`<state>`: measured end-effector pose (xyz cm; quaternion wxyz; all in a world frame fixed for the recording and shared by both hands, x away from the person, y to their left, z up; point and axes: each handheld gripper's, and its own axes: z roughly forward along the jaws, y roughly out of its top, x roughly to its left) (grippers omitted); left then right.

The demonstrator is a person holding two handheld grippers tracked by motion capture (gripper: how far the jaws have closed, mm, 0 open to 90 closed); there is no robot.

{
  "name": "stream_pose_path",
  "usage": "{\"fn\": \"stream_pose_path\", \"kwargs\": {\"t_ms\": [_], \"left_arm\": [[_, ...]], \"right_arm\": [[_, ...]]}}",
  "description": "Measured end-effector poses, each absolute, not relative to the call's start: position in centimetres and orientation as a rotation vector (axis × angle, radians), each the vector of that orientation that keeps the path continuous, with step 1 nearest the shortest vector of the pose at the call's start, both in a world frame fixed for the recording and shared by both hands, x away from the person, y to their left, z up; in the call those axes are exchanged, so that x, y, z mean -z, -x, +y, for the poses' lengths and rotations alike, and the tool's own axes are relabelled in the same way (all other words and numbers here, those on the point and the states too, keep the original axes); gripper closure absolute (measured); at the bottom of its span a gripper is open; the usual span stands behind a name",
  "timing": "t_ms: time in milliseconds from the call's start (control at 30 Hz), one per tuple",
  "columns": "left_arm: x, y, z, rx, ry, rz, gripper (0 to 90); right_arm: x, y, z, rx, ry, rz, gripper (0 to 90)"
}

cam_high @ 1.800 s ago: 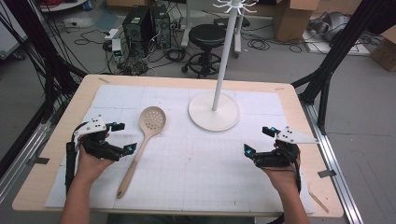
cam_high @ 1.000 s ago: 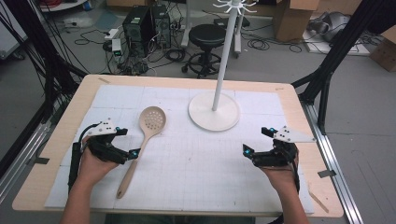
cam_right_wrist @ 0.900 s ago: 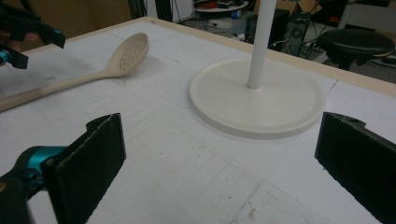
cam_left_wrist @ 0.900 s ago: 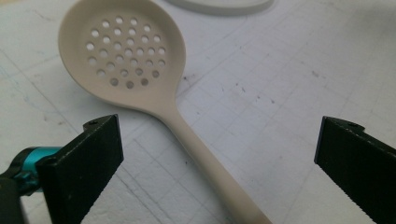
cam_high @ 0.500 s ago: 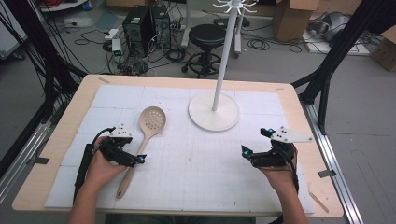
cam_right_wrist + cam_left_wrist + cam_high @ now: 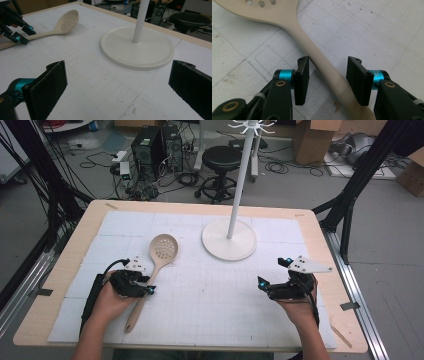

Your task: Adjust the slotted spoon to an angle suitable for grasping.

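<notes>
A pale slotted spoon (image 6: 162, 251) lies on the white gridded mat (image 6: 210, 305), bowl toward the far side. My left gripper (image 6: 148, 290) sits low over its handle. In the left gripper view the handle (image 6: 322, 65) runs slantwise between the two pads of the left gripper (image 6: 328, 77). The jaws have just been closing; a gap still shows beside the right pad (image 6: 358, 80), so they stand open around the handle. My right gripper (image 6: 261, 285) rests at the right of the mat, and in its own view the right gripper (image 6: 117, 85) is open wide on nothing.
A white rack with a round base (image 6: 229, 240) and a thin pole (image 6: 239, 185) stands at the far middle of the mat; the base (image 6: 137, 47) lies ahead of the right gripper. The wooden table edge (image 6: 45, 305) frames the mat.
The left hand has moved right and down onto the spoon handle, and its jaws have narrowed around it. The spoon and the right gripper have stayed put.
</notes>
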<state>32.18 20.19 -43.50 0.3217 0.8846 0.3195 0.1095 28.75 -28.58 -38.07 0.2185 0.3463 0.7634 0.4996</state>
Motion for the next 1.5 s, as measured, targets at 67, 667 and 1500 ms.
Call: {"fn": "stream_pose_path", "kwargs": {"t_ms": [67, 667, 1500], "left_arm": [[43.5, -32.1, 20.2, -0.275, -2.320, 0.838, 57.0], [42.8, -31.4, 18.3, -0.199, -2.456, 0.589, 76.9], [42.6, -31.4, 21.7, -0.049, -2.330, 0.616, 43.8]], "right_arm": [[38.0, -28.7, -28.6, -1.383, -0.962, 2.110, 0.5], [38.0, -28.7, -28.6, -1.387, -0.951, 2.114, 0.5], [38.2, -28.7, -28.9, -1.378, -0.954, 2.119, 0.5]]}}
